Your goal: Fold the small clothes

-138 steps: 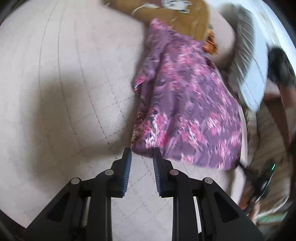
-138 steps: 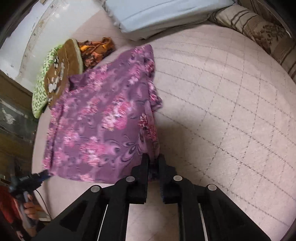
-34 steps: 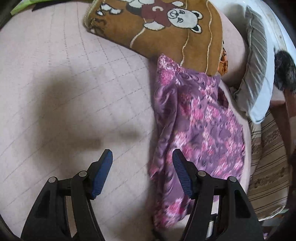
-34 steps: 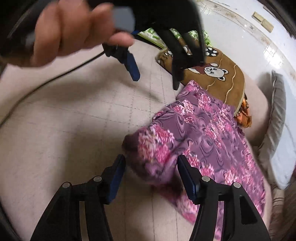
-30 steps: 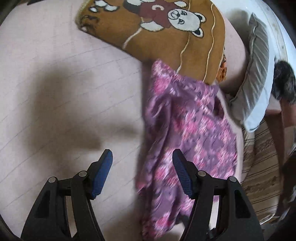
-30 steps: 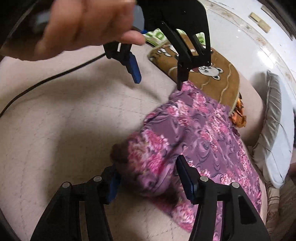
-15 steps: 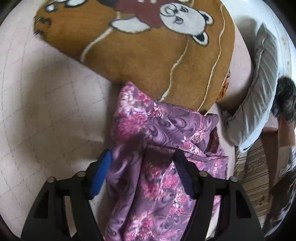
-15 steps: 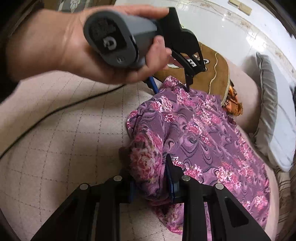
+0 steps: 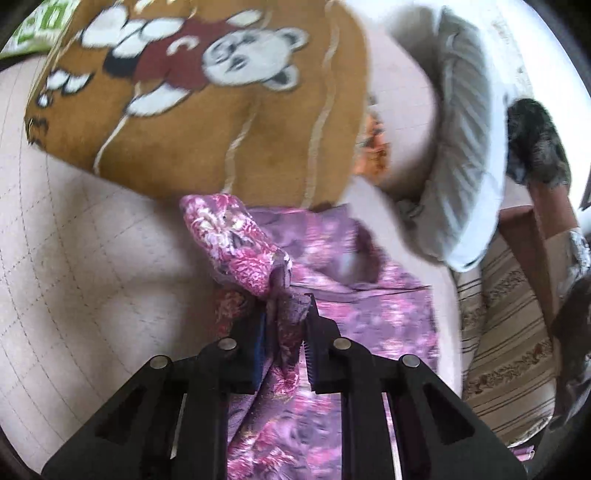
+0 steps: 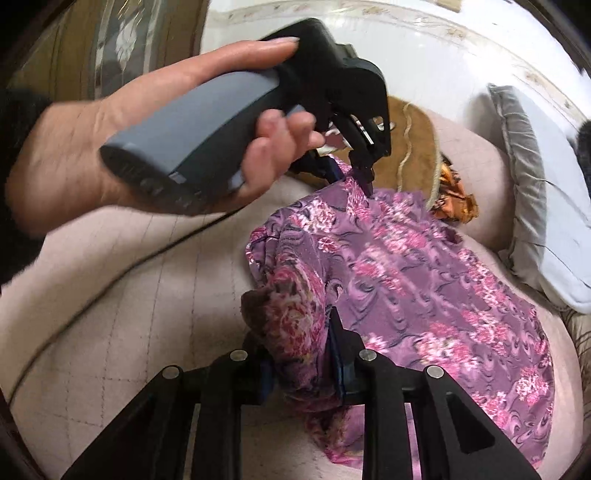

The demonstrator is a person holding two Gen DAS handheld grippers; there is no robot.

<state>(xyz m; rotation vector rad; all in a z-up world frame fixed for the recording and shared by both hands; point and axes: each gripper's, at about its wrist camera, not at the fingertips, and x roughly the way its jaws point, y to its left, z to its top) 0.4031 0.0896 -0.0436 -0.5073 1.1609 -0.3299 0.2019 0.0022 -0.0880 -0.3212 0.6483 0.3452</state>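
On the quilted bed, left gripper and right gripper have just closed, fingers pinching the purple floral garment along one edge, probably to fold it over.

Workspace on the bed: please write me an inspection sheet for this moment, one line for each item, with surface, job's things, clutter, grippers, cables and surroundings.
Surface: pale quilted bedcover, bare beside the garment.
Job's things: one purple floral garment, partly spread, its near edge bunched.
Clutter: brown teddy-bear blanket; orange cloth beside it; green patterned cloth at the far edge.
Grippers: left gripper and right gripper each shut on a fold of the garment; both have just been closing.
Cables: dark cable trailing across the bedcover from the left gripper.
Surroundings: grey pillow, white wall, striped cushion.
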